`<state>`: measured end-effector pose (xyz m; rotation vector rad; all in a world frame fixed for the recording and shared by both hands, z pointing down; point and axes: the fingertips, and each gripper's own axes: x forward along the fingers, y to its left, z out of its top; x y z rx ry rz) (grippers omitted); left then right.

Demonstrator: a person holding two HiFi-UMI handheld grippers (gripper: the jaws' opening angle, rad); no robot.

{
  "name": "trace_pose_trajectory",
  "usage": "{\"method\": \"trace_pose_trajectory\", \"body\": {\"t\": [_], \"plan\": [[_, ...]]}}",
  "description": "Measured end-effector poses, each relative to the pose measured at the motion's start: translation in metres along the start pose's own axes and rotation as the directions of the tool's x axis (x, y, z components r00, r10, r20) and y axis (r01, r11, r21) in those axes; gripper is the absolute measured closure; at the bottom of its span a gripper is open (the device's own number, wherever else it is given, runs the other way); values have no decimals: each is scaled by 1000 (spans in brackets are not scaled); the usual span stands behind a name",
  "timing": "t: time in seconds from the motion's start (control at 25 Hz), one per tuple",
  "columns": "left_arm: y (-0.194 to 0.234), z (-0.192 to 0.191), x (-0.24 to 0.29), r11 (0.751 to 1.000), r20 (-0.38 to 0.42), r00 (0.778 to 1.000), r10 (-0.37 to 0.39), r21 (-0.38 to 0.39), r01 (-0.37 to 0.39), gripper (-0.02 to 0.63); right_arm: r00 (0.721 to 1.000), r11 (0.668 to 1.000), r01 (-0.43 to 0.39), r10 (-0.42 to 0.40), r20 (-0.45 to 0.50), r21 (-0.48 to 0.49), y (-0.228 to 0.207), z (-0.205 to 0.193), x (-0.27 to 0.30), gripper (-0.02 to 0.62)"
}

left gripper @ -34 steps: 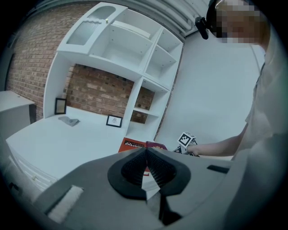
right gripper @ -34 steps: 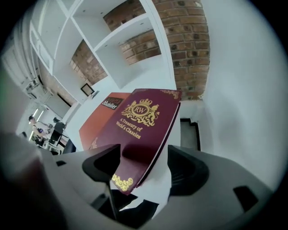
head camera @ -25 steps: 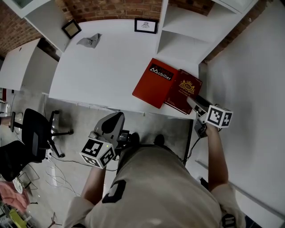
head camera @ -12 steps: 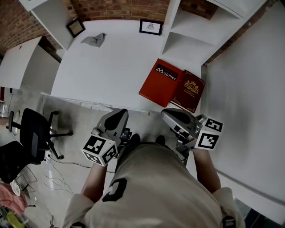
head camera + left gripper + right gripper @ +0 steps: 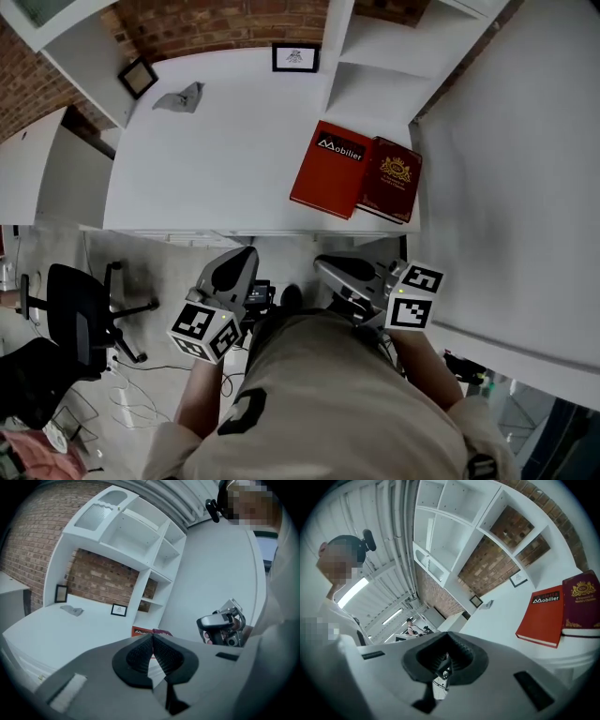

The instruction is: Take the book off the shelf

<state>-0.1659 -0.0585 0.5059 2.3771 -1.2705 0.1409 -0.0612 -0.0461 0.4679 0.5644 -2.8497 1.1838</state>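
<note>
- Head view: the red book point(image 5: 329, 171), white "Mobilier" lettering on its cover, lies flat on the white tabletop point(image 5: 216, 159) near the right front corner, already off the shelf unit point(image 5: 375, 56), whose compartments in view hold nothing
- A maroon book point(image 5: 391, 180) with a gold crest lies touching its right side, in the corner itself, its near end at the front edge; which cover overlaps the other cannot be told
- Both are rectangular hardbacks with matt covers and squared spines; the maroon one looks the thicker in the right gripper view
- The left gripper point(image 5: 234, 267) hangs off the front edge, close to the person's body, its ribbed black pads pressed together on nothing
- The right gripper point(image 5: 342, 272), beside it and just below the books, is likewise closed and empty
- The task appears complete or at rest; the sound course is to keep both closed tools clear of the front edge so neither book is nudged off the corner
- Any further pick would likely go best by the spine side, since stiff, smooth boards may slip from a shallow hold
- Farther back, a crumpled grey cloth point(image 5: 178, 97) and a small framed picture point(image 5: 295, 57) sit by the rear edge against the rough brick wall point(image 5: 206, 23)
</note>
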Motion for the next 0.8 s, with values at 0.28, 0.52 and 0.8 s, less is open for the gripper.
{"method": "trace_pose_trajectory", "body": {"t": [0.28,0.52,0.8], "plan": [[-15,1,18,997,-15,997,-71,20,71,601,998,999,45,-45,41,11,-6,2,-15,591],[-33,3,48,993,-44,994,-105,46,107,601,996,997,60,-63,60,58,-24,1,-35,591],[-62,10,108,995,-68,995,-79,55,83,601,998,992,25,-32,51,122,-70,28,-71,591]]}}
